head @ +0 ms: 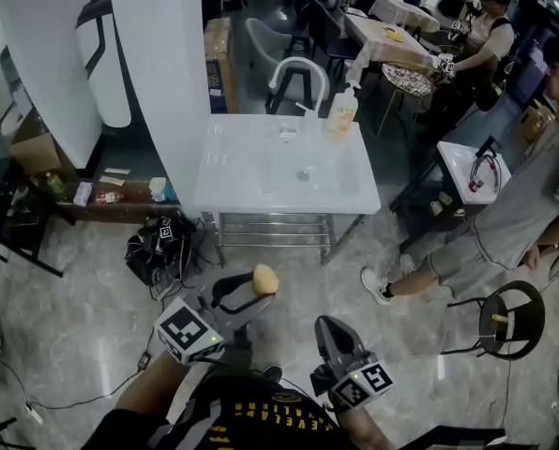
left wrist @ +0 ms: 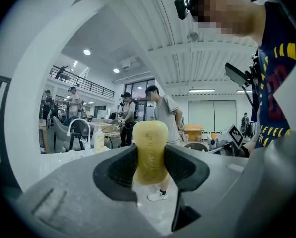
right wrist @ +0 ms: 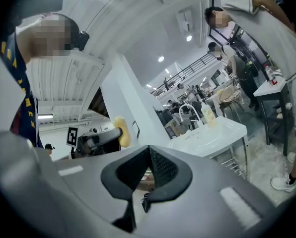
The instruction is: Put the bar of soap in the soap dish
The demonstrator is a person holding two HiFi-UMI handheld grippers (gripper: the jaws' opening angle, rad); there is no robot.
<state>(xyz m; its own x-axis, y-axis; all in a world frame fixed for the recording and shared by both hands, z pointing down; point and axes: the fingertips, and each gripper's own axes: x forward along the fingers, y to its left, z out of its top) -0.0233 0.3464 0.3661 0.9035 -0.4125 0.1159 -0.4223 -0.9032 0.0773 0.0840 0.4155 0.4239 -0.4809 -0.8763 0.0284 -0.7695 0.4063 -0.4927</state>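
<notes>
A yellow bar of soap (head: pixel 265 278) stands on end between the jaws of my left gripper (head: pixel 259 286), which is shut on it, low in the head view above the floor. In the left gripper view the soap (left wrist: pixel 150 150) fills the gap between the black pads (left wrist: pixel 119 171). My right gripper (head: pixel 329 328) is beside it on the right, shut with nothing held; its jaws meet (right wrist: pixel 149 155). The soap (right wrist: pixel 120 131) also shows at the left of the right gripper view. The white sink (head: pixel 251 181) stands ahead, with a small pale item (head: pixel 288 131) near the faucet, too small to tell.
A curved faucet (head: pixel 298 68) and a pump bottle (head: pixel 341 113) stand at the sink's back edge. A white pillar (head: pixel 162 73) rises at its left, with a black bag (head: pixel 158 247) on the floor. A seated person (head: pixel 505 223), a round stool (head: pixel 509 319) and a small basin (head: pixel 472 167) are at the right.
</notes>
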